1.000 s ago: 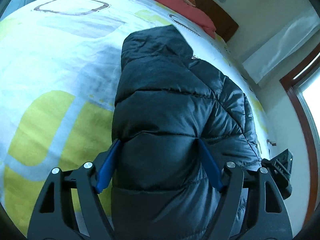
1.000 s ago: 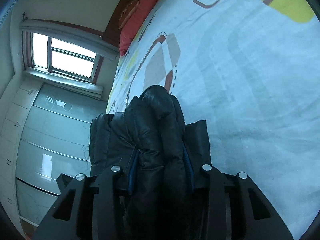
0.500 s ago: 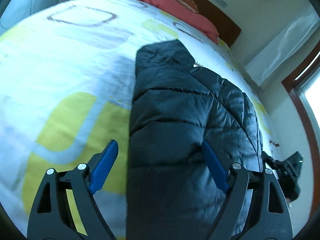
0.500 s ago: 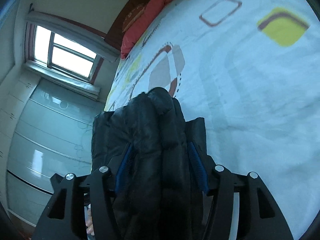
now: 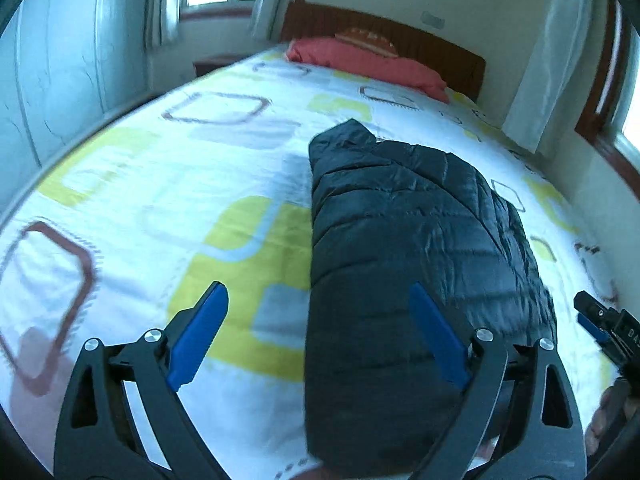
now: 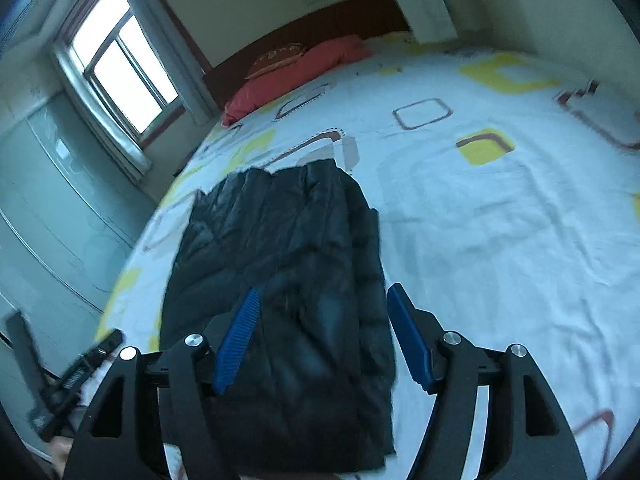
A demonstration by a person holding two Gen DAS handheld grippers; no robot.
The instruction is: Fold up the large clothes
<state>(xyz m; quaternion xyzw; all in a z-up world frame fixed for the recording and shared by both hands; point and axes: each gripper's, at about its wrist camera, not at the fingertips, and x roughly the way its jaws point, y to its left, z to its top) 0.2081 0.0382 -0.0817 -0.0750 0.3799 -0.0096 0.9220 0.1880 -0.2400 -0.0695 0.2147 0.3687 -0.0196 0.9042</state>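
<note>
The black puffer jacket (image 5: 404, 248) lay on the patterned bedsheet (image 5: 168, 184), folded into a long narrow bundle, its long axis running from the near edge of the bed toward the far headboard (image 5: 384, 36). In the left wrist view its hood end pointed far, toward the red pillow (image 5: 368, 62), and the near end dropped out of sight under the camera. The bundle sat right of centre in that view, so the left gripper (image 5: 316, 336) straddled only its left edge: the right blue pad appeared over the fabric, the left one over bare sheet. Its jaws were opening, already wide, and nothing was pinched between them. In the right wrist view the jacket (image 6: 280, 280) ran the same way, near to far, with a flatter, squared far end. The right gripper (image 6: 324, 336) was lined up over the jacket's right portion, jaws opening, the dark fabric lying below the gap but the pads clear of it; released, as far as the blur allowed. Each tool showed at the other's frame edge, so the two hands flanked the near end, one per long side. Judgement: neither was clearly nearer; the bundle lay straight ahead of both and below them. Any next fold across the long axis would likely need both tools brought down on the near end together.
</note>
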